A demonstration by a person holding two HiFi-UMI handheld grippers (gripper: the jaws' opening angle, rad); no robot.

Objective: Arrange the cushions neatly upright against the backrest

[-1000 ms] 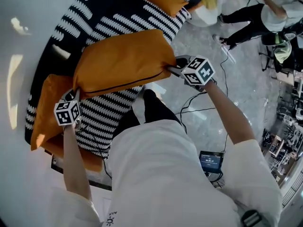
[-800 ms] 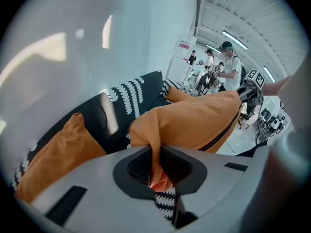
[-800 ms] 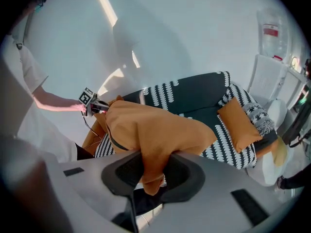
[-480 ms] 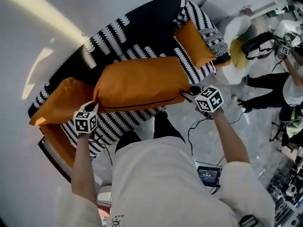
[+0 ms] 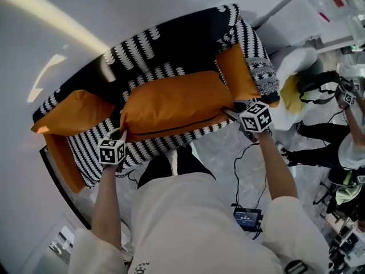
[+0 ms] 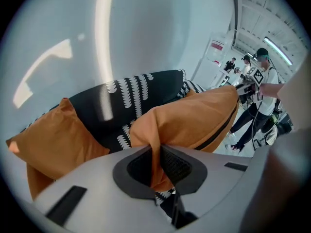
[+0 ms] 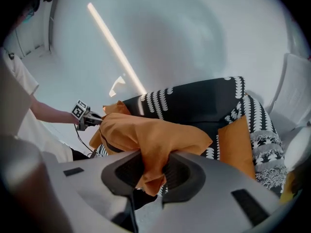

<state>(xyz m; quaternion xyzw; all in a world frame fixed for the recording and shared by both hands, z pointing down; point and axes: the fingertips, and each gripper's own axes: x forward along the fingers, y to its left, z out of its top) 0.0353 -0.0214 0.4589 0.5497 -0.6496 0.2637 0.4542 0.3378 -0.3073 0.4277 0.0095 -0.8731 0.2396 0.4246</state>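
Bright, even indoor light. A long glare streak [image 5: 51, 17] crosses the glossy wall [image 5: 171, 4] at far left. All 3 views bulge outward, with black corners. The cushion [image 6: 194, 123] is sharp; the nearest foreground is soft.

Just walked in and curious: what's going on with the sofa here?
A person holds a long orange cushion by its two ends over the black-and-white sofa, the left gripper shut on one corner, the right gripper on the other. It is not yet set against the backrest. A left-end cushion and a right-end cushion, also orange, lean at the sofa's ends.
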